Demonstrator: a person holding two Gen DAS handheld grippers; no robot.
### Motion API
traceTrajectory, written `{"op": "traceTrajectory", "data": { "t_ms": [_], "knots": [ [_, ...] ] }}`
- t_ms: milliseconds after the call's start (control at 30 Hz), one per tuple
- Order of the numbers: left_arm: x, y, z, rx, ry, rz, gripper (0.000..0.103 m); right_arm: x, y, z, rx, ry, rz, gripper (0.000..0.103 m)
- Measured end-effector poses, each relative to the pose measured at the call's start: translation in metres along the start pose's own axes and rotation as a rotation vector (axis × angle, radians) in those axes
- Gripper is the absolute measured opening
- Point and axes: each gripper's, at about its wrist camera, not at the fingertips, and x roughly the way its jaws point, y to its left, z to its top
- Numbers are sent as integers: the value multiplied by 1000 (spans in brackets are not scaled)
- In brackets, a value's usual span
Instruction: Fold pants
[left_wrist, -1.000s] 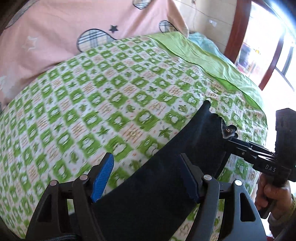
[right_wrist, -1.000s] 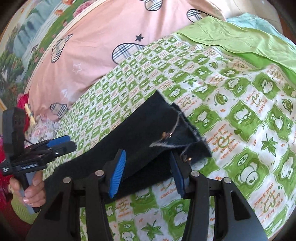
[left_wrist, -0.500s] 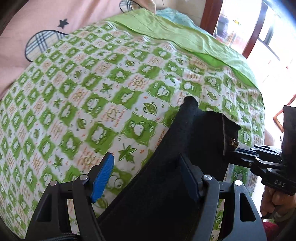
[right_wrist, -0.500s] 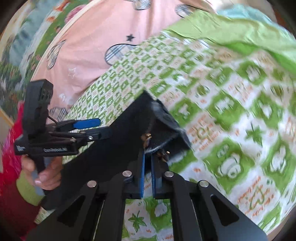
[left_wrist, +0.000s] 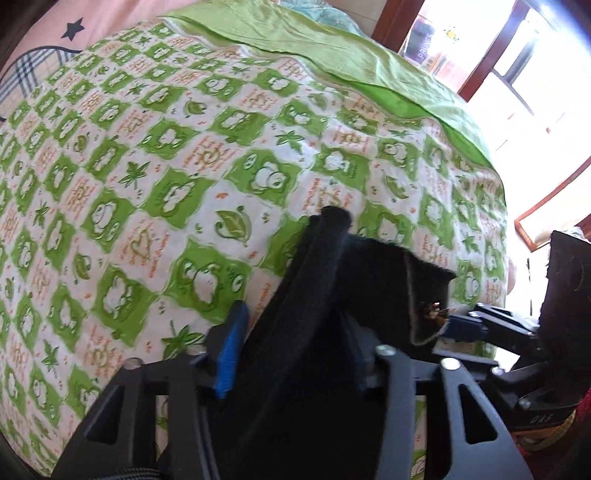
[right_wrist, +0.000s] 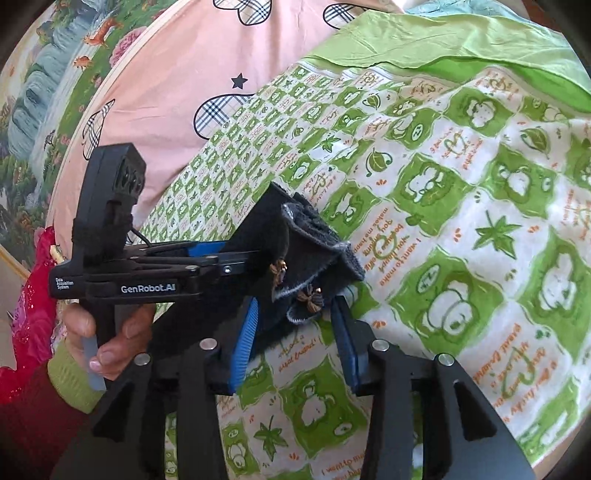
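Observation:
The dark pants (left_wrist: 325, 332) lie bunched on the green frog-print bed cover (left_wrist: 166, 177), with a frayed hem and small gold buttons (right_wrist: 312, 299). My left gripper (left_wrist: 295, 343) has its jaws closing around a thick fold of the pants; in the right wrist view it (right_wrist: 236, 258) comes in from the left and clamps the fabric. My right gripper (right_wrist: 295, 332) is open, its blue pads either side of the hem end of the pants (right_wrist: 295, 251), and shows at the right edge of the left wrist view (left_wrist: 458, 328).
A pink quilt with plaid hearts (right_wrist: 207, 74) lies at the far side of the bed. A plain green sheet (left_wrist: 332, 48) covers the far right. A window and wooden frame (left_wrist: 517, 74) stand beyond the bed edge.
My right gripper, shut on the hem half a second ago, has opened. My left gripper has narrowed onto the pants fold. Both have moved forward over the bed with the fabric bunching up.

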Motion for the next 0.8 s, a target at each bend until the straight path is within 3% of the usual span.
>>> {"op": "traceTrajectory", "data": {
  "t_ms": [67,100,133,200,367,500,733,800],
  "knots": [
    [-2,-7,-2,30,-16,-6,20,4,4,0,-38,3,-3,33],
    [-4,-12,-3,47,-26,0,14,6,5,-1,-55,10,-7,24],
    [-7,-15,-6,62,-41,10,13,7,6,-1,-63,17,5,17],
    [-13,-18,-10,62,-62,10,11,5,11,-2,-88,12,21,14],
    [-52,-13,-25,26,-156,-2,10,-12,33,-1,-178,-22,88,13],
    [-92,-2,-44,-21,-229,-7,10,-24,64,1,-271,-43,212,13],
    [-145,21,-98,-122,-325,16,10,-5,117,-13,-362,44,430,13],
    [-153,27,-114,-151,-338,33,10,6,129,-21,-384,79,457,13]
  ]
}}
